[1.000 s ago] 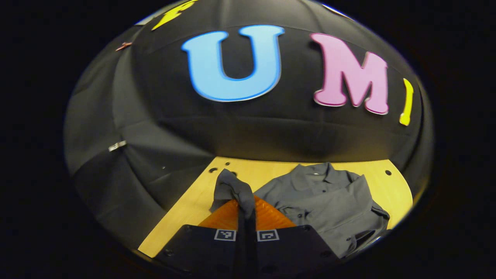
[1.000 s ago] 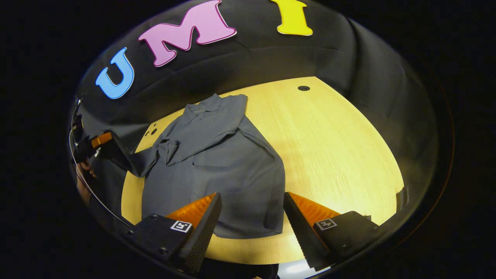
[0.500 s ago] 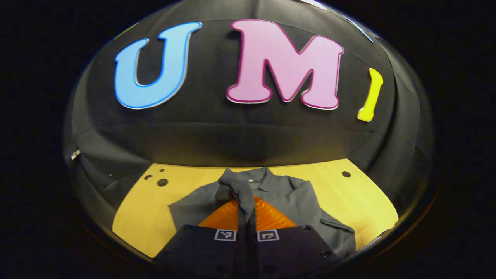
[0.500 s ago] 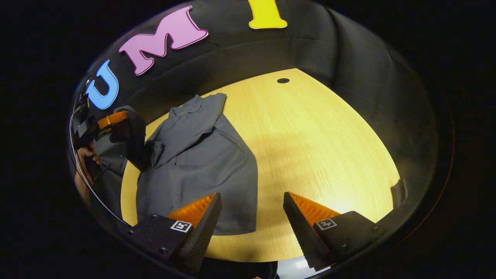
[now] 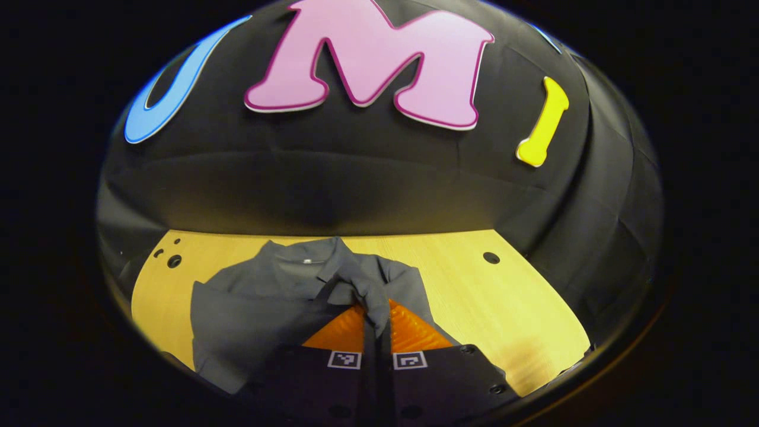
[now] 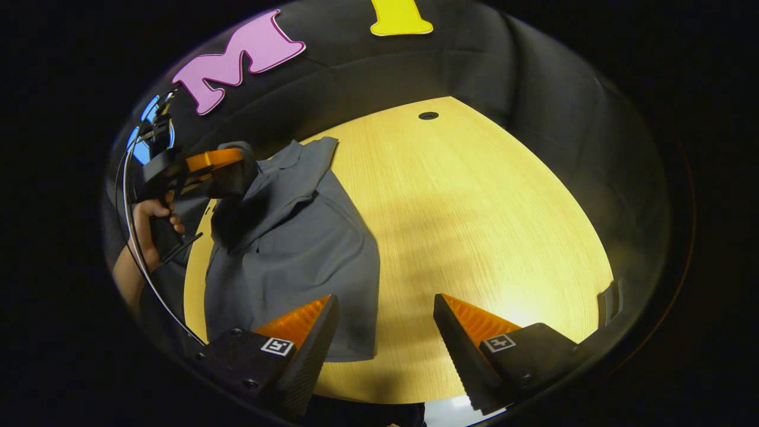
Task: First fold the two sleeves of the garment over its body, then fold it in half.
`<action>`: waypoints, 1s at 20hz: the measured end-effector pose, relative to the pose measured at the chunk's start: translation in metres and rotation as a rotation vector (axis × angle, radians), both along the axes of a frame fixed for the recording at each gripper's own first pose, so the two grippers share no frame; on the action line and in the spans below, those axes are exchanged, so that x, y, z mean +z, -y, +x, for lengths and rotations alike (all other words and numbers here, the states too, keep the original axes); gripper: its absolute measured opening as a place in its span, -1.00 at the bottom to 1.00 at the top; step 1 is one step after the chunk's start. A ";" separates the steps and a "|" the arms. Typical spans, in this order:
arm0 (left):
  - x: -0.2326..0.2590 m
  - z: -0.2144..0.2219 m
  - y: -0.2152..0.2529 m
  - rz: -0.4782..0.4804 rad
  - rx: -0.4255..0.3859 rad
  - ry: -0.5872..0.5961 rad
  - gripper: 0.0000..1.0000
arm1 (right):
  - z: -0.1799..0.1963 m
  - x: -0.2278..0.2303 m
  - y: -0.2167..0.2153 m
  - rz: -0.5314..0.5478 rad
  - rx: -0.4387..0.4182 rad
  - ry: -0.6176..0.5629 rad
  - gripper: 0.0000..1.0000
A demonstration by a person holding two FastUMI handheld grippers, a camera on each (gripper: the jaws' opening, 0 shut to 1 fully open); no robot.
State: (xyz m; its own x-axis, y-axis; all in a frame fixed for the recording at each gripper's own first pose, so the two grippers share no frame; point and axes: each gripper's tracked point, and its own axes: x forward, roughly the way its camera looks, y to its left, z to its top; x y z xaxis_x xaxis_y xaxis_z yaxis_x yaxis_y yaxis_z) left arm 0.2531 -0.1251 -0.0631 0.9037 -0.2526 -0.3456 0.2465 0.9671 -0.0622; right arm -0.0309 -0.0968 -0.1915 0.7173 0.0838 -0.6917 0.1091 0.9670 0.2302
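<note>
A grey collared button-up shirt (image 6: 296, 249) lies flat on the left part of a pale wooden tabletop (image 6: 474, 225), collar toward the far black cloth wall. The left gripper (image 5: 376, 308) has its two fingers pressed together on the end of the shirt's grey sleeve (image 5: 363, 289), lifted clear of the table and held over the shirt's body near the collar. In the right gripper view a hand (image 6: 155, 216) holds that tool at the far left. The right gripper (image 6: 385, 332) hangs over the shirt's near hem, fingers spread wide, gripping nothing.
</note>
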 end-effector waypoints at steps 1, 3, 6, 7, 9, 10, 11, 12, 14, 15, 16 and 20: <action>-0.005 0.004 0.006 -0.003 -0.006 -0.012 -0.90 | 0.000 0.000 -0.001 0.003 0.004 -0.005 0.98; -0.017 0.012 0.016 -0.007 -0.011 -0.037 -0.89 | 0.002 -0.004 -0.002 0.004 0.009 -0.014 0.98; -0.030 0.020 0.025 0.002 -0.010 -0.060 -0.82 | 0.006 -0.007 -0.006 0.011 0.018 -0.024 0.98; -0.030 0.020 0.026 -0.001 -0.013 -0.058 -0.78 | 0.008 -0.008 -0.008 0.013 0.023 -0.026 0.98; -0.024 0.019 0.033 -0.031 -0.036 -0.044 -0.40 | 0.011 -0.009 -0.011 0.015 0.034 -0.033 0.98; -0.019 0.017 0.032 -0.040 -0.038 -0.032 -0.30 | 0.012 -0.010 -0.013 0.020 0.039 -0.035 0.98; -0.015 0.014 0.029 -0.048 -0.041 -0.025 0.00 | 0.013 -0.010 -0.016 0.026 0.042 -0.035 0.98; -0.011 0.010 0.024 -0.053 -0.039 -0.021 0.29 | 0.014 -0.010 -0.018 0.033 0.043 -0.031 0.98; -0.010 -0.001 0.003 -0.049 -0.009 -0.021 0.83 | 0.017 -0.011 -0.024 0.037 0.046 -0.033 0.98; -0.011 -0.010 -0.010 -0.047 0.003 -0.022 0.89 | 0.017 -0.013 -0.027 0.035 0.048 -0.036 0.98; -0.012 -0.022 -0.024 -0.040 0.018 -0.023 0.93 | 0.017 -0.013 -0.030 0.034 0.050 -0.036 0.98; -0.035 -0.087 -0.097 0.051 0.075 -0.037 0.92 | 0.010 -0.026 -0.043 0.011 0.065 -0.054 0.98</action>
